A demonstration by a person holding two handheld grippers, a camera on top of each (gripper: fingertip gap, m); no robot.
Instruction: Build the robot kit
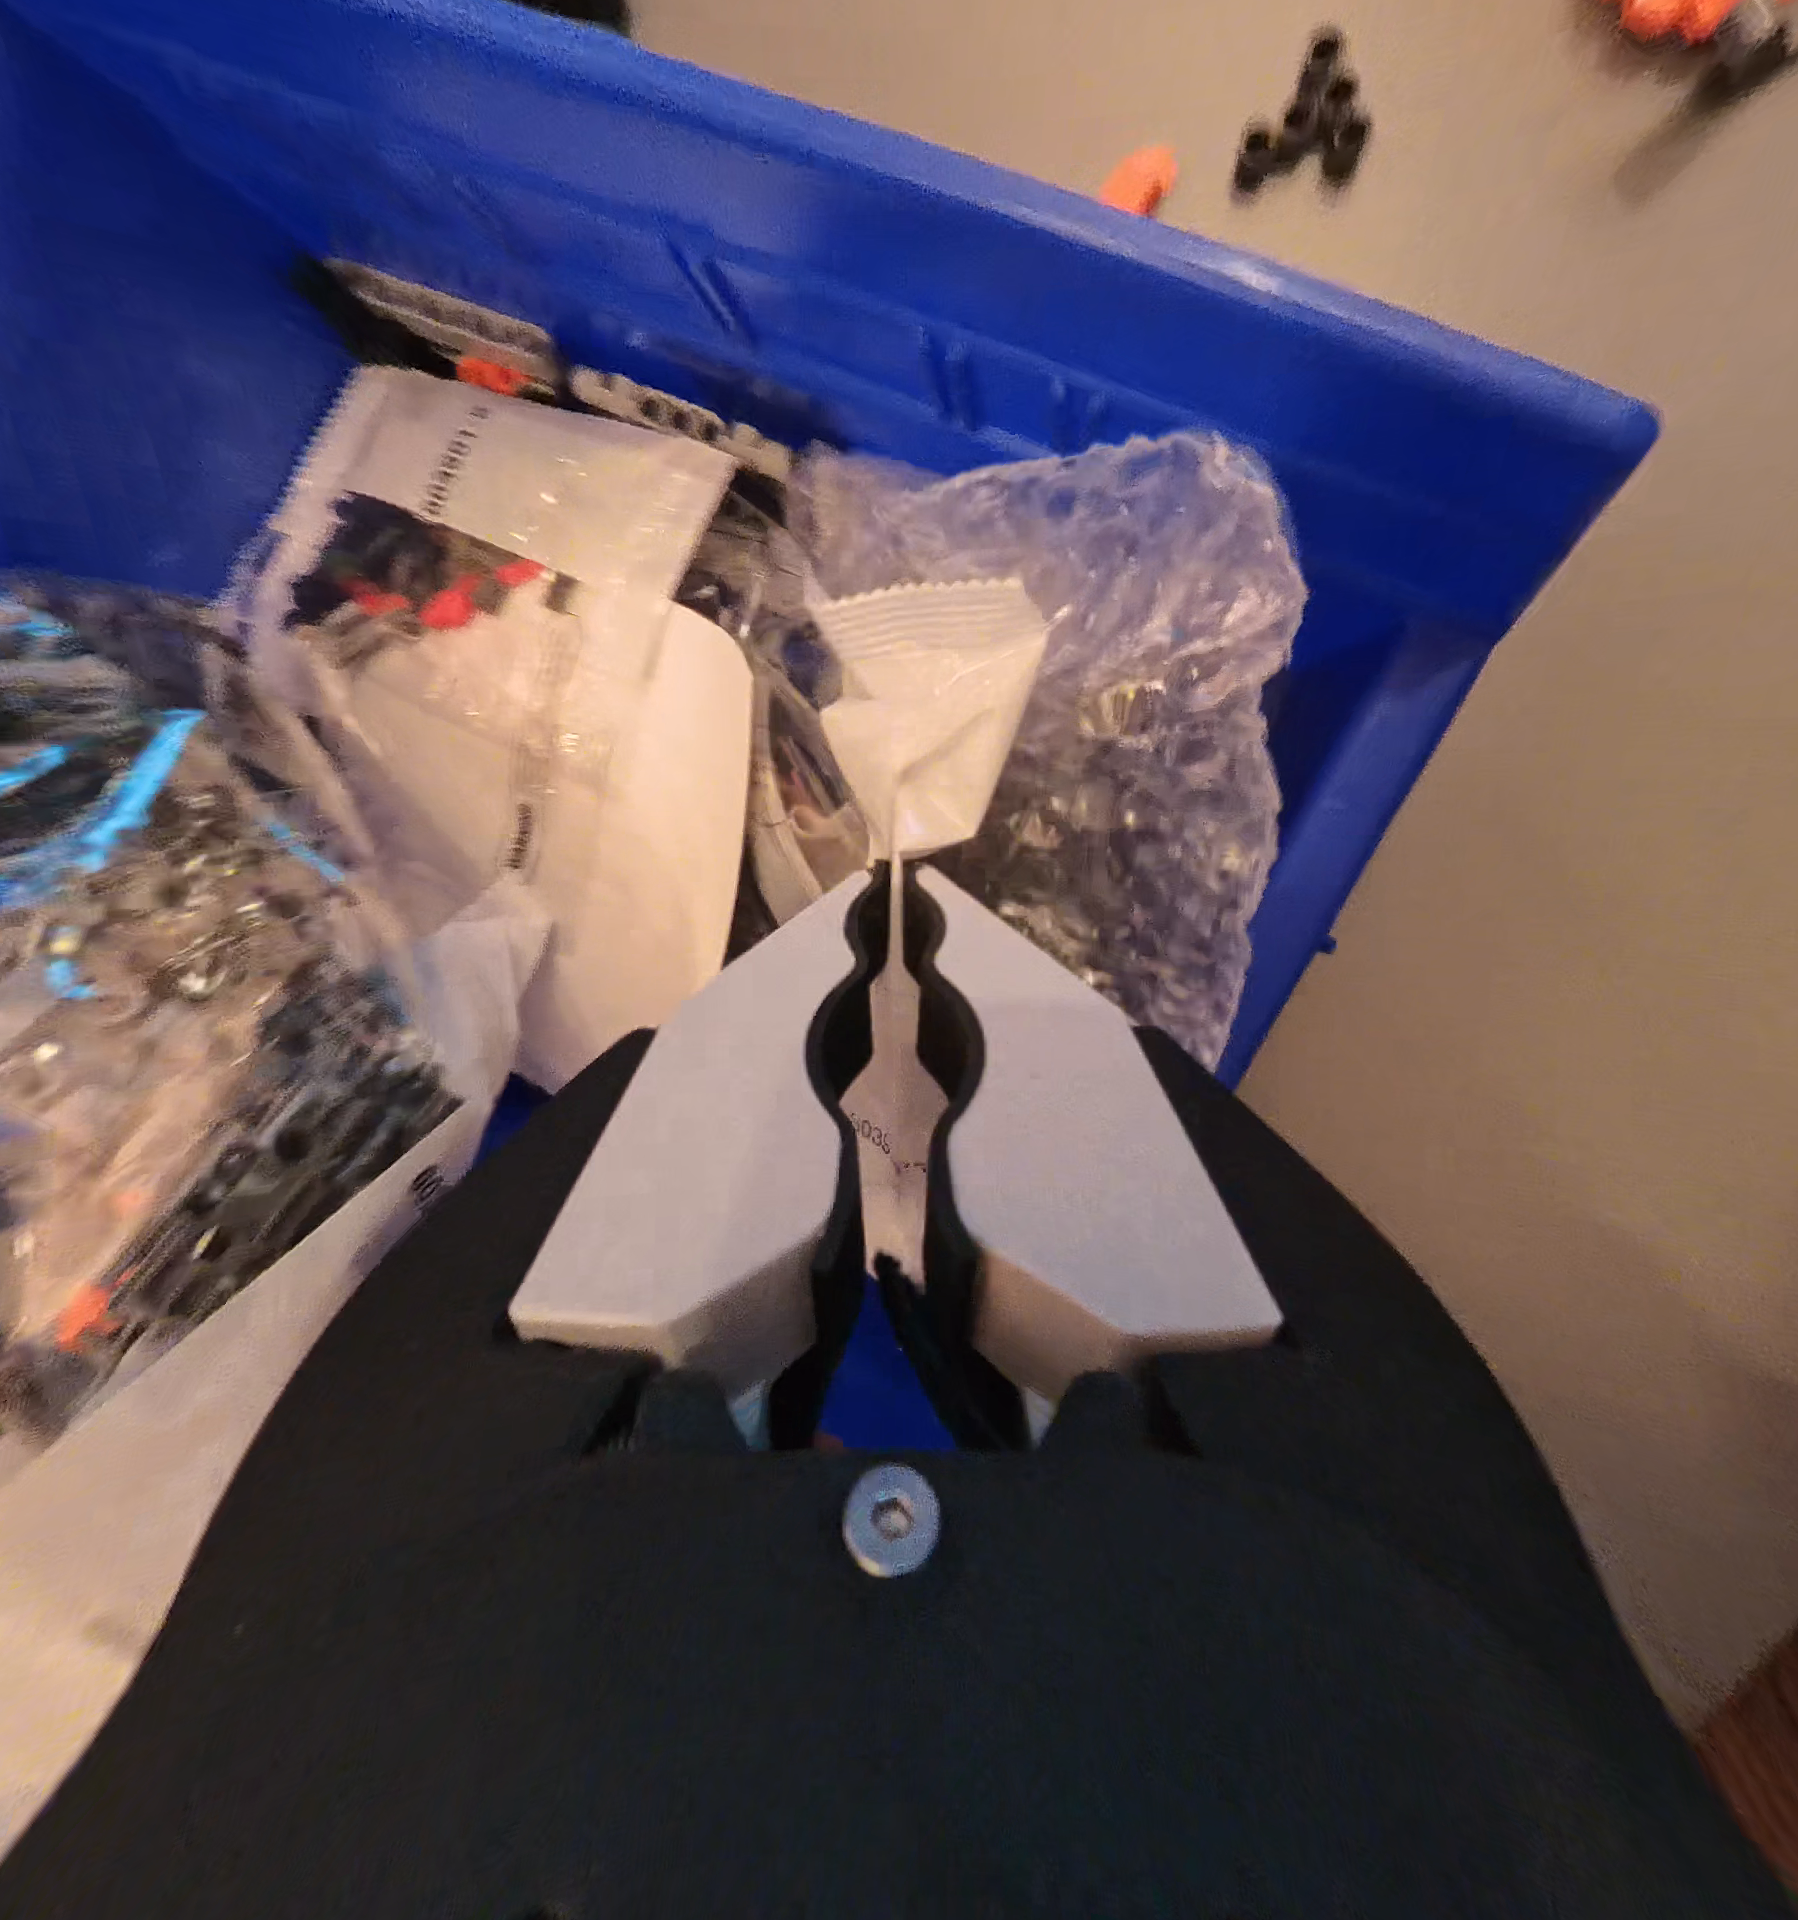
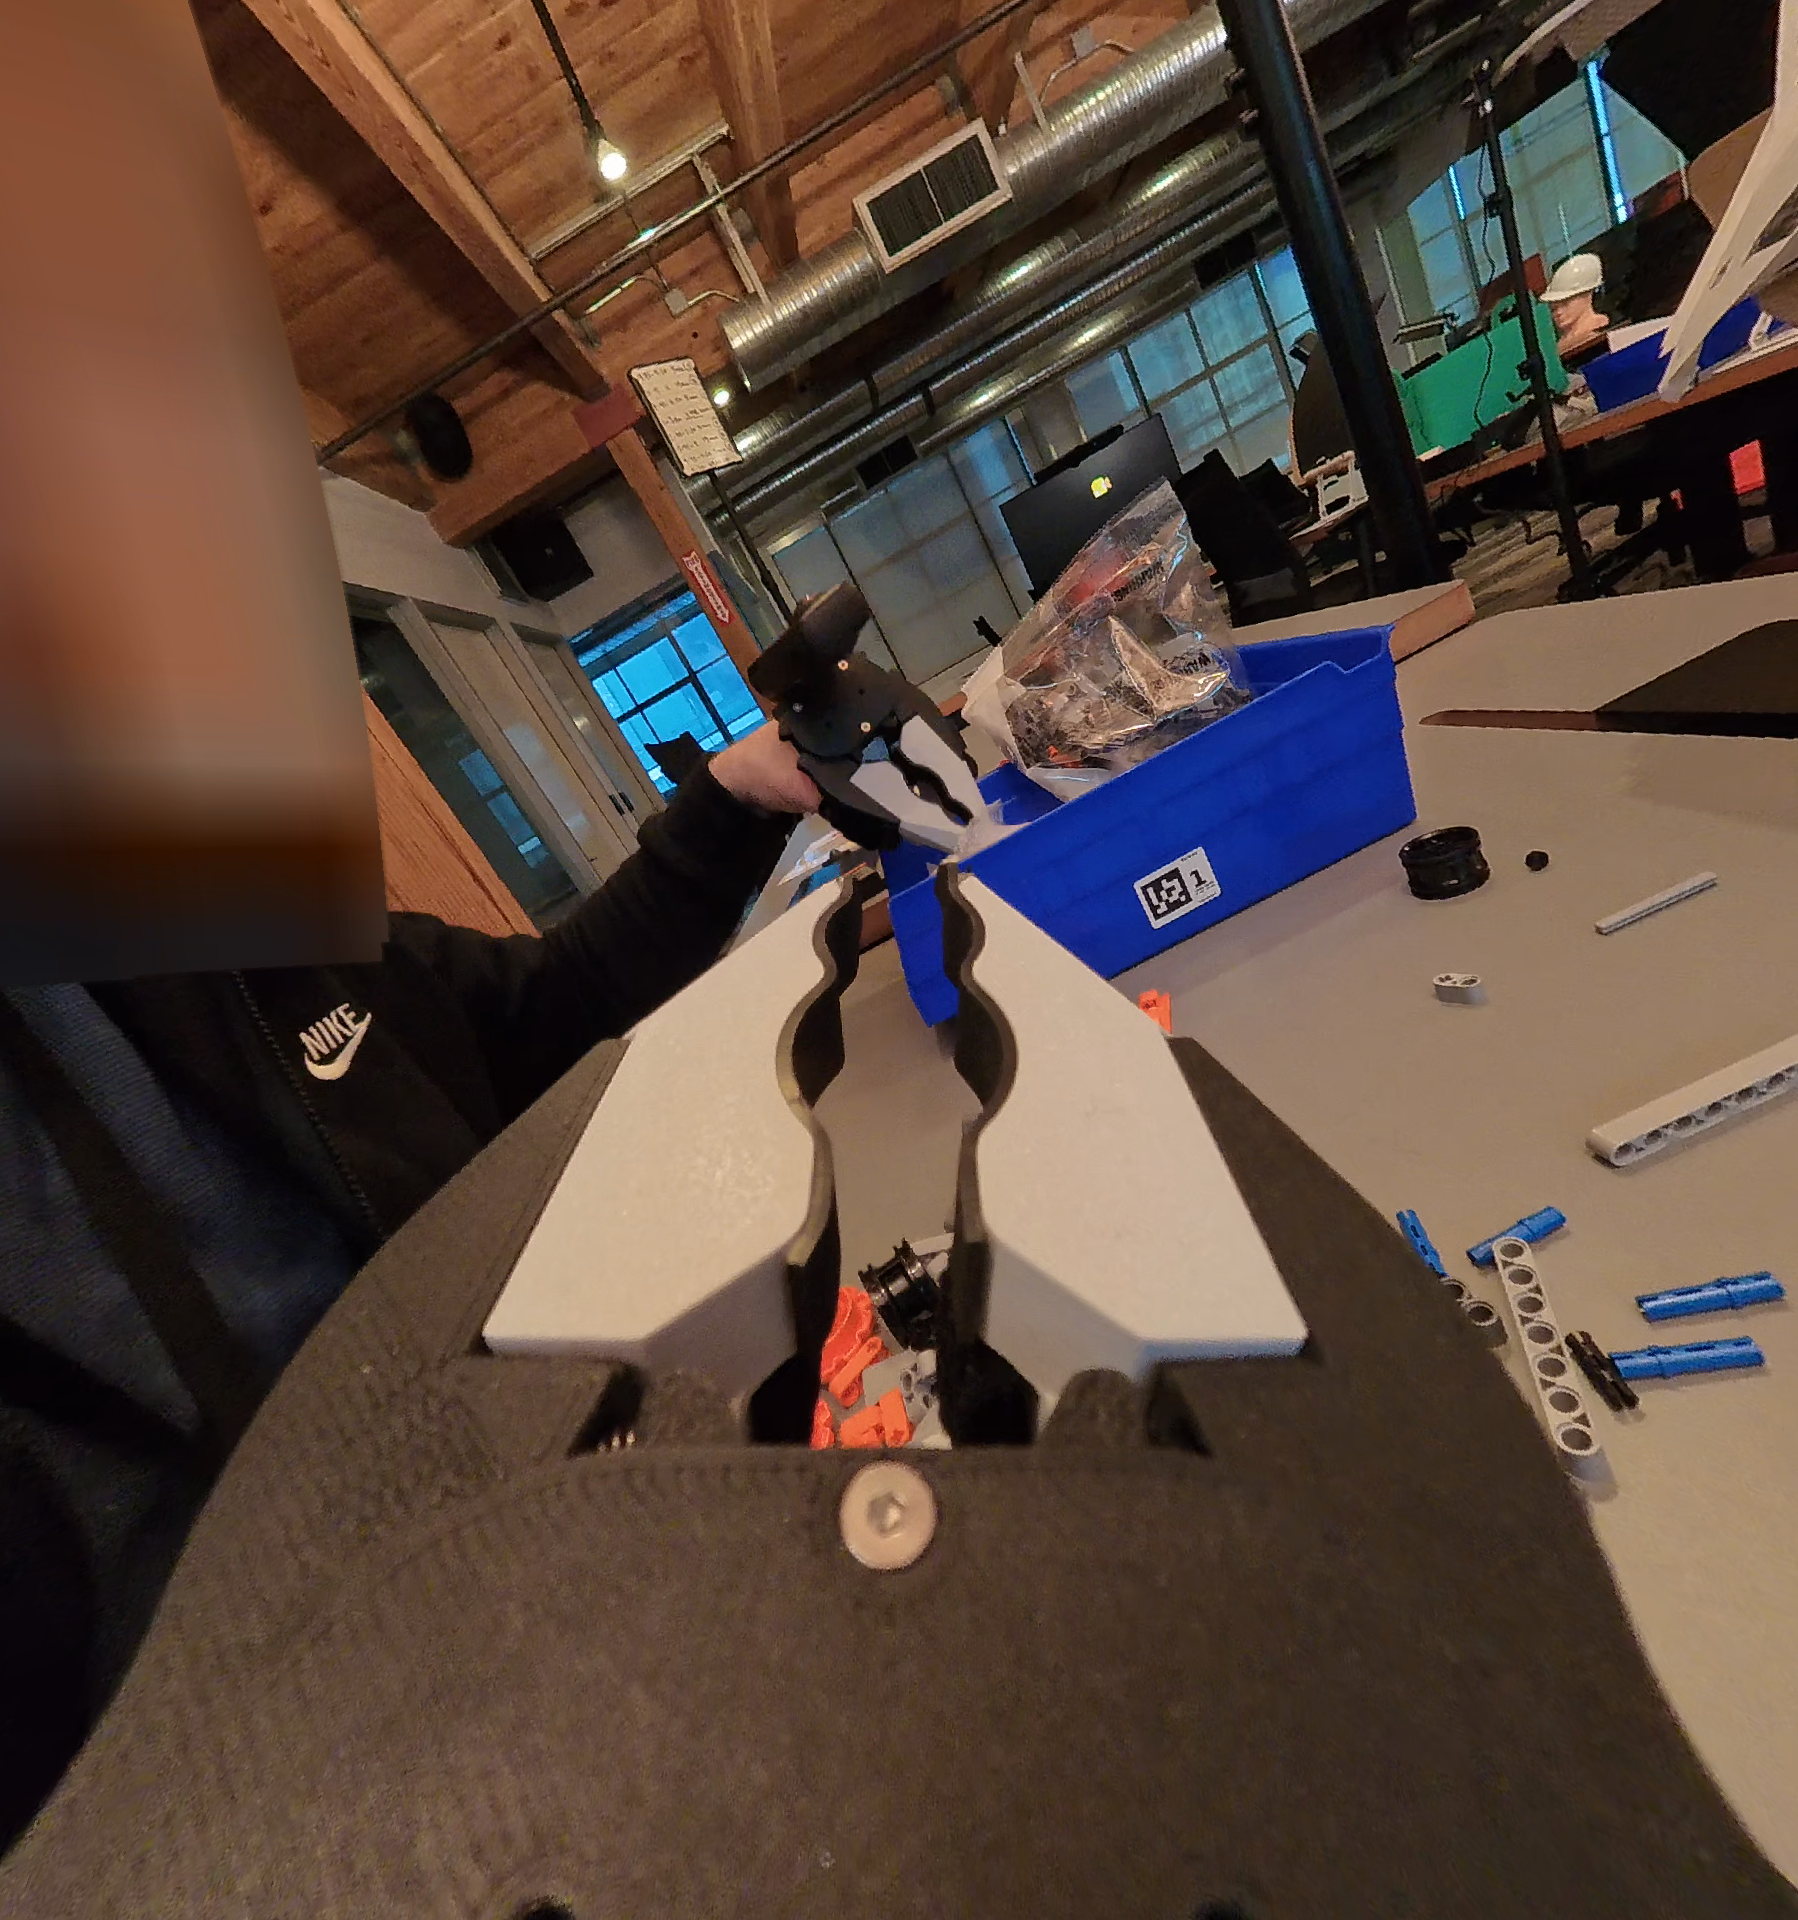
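Left wrist view, left to right. At the left edge a clear bag of dark parts (image 1: 147, 935) with light blue print lies in the blue bin (image 1: 978, 312). Right of it, at frame centre-left, is a white and clear packet (image 1: 479, 623) showing black and red pieces. Your left gripper (image 1: 897, 883) is at centre, pinched tight on a small white plastic bag (image 1: 926, 707); the bag's edge runs down between the jaws and its serrated top sticks up past the tips. To the right of that bag is a crumpled clear bag (image 1: 1134, 644) against the bin's right wall. Upper right, on the grey table (image 1: 1653, 727) outside the bin, sit a black connector piece (image 1: 1300, 114) and an orange piece (image 1: 1139, 179), both blurred.

Right wrist view, left to right. A dark sleeve (image 2: 583, 935) crosses from the left; your hand (image 2: 760, 774) holds the left gripper (image 2: 962, 816) at the near end of the bin (image 2: 1238, 810), above centre. Your right gripper (image 2: 895, 883) is at centre, jaws narrowly apart and gripping nothing, hovering over the table (image 2: 1290, 1091). Orange pieces (image 2: 853, 1382) and a small black wheel (image 2: 900, 1283) show through the gap low down. Right of centre: a black wheel hub (image 2: 1443, 860), a thin grey axle (image 2: 1655, 902), a long grey beam (image 2: 1726, 1091), blue pins (image 2: 1705, 1299) and a grey holed beam (image 2: 1544, 1351).
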